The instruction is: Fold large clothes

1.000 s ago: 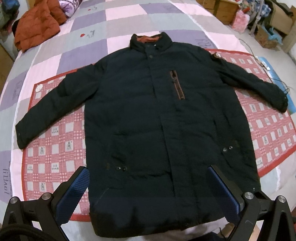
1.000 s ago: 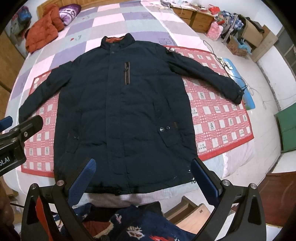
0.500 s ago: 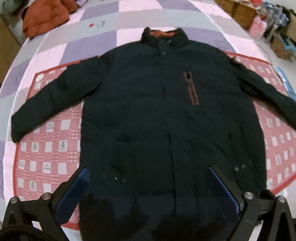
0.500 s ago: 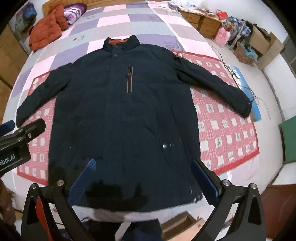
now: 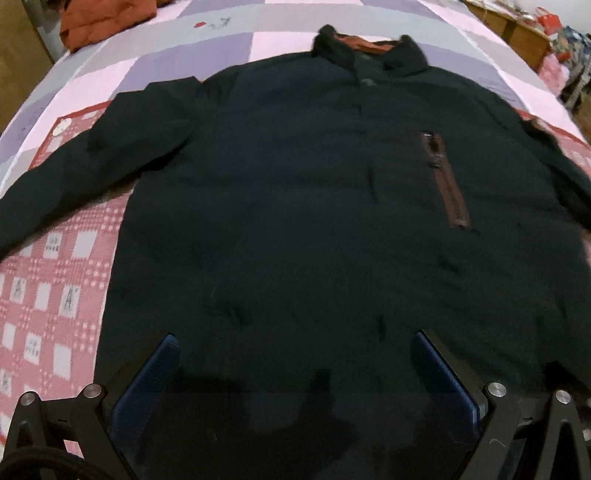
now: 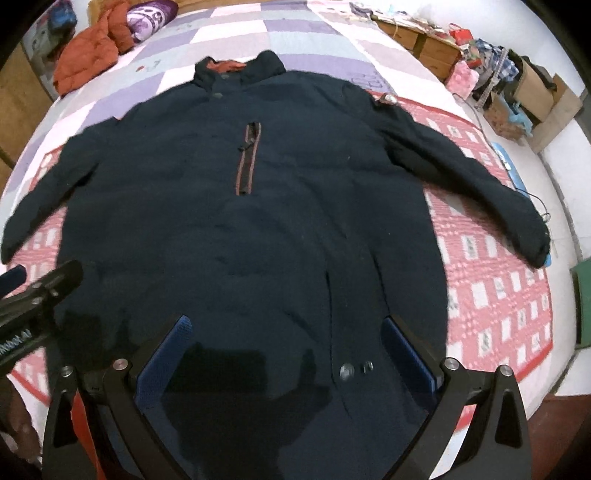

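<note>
A large dark navy jacket [image 5: 303,206] lies flat and face up on the bed, both sleeves spread out, its orange-lined collar at the far end. It also fills the right wrist view [image 6: 258,221]. My left gripper [image 5: 295,369] is open and empty above the jacket's lower left front. My right gripper [image 6: 284,347] is open and empty above the lower front, near two snap buttons [image 6: 354,369]. The left gripper's body [image 6: 33,306] shows at the left edge of the right wrist view.
A red checked mat [image 6: 491,280] lies under the jacket on a pink and purple quilt [image 5: 236,48]. An orange coat [image 6: 88,55] and a purple pillow [image 6: 151,14] lie at the bed's far left. Boxes and clutter [image 6: 524,88] stand beyond the right edge.
Both grippers have moved forward and lower over the jacket, so its hem has passed beneath them. Both stay open. The jacket has not moved.
</note>
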{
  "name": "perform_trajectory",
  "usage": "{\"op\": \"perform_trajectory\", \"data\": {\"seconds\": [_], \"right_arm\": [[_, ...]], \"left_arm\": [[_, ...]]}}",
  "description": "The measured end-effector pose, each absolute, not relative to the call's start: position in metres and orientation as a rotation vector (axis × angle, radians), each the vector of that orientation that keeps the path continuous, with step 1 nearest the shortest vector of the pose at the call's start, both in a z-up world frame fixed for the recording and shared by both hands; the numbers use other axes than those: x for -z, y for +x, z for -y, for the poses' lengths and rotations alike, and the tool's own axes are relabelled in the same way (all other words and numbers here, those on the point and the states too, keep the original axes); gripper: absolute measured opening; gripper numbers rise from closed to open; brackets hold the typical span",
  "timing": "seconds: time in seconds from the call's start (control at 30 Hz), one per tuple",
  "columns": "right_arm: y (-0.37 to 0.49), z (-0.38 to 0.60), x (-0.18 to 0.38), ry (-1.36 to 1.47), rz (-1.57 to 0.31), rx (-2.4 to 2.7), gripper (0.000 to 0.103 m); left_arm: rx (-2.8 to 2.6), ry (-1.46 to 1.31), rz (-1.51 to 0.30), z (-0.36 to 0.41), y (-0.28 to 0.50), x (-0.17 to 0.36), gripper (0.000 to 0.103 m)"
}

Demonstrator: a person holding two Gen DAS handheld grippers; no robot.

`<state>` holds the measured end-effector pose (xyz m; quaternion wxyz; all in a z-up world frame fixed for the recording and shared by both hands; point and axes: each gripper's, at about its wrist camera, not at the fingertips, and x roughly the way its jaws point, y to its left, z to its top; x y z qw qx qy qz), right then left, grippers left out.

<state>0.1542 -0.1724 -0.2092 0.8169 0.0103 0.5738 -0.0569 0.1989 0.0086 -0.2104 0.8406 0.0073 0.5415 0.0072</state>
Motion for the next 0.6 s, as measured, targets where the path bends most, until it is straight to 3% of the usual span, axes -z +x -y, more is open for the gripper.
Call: {"op": "perform_trajectory", "data": {"seconds": [0.27, 0.33, 0.47, 0.6], "right_arm": [[0.187, 0.225, 0.304, -0.241, -1.118, 0.053, 0.103], [0.189, 0.261, 0.322, -0.218, -1.138, 0.082, 0.103], [0.169, 0.346, 0.327, -0.028, -1.095, 0.069, 0.103], [0.165, 0.352, 0.329, -0.043, -1.093, 0.039, 0.103]], "left_arm": [[-0.185, 0.132, -1.128, -0.091, 0.244, 0.319, 0.103], [-0.07, -0.016, -1.078, -0.124, 0.238, 0.327, 0.103], [-0.184, 0.063, -1.051, -0.156, 0.232, 0.326, 0.103], [-0.191, -0.021, -1.076, -0.191, 0.22, 0.327, 0.103]]}}
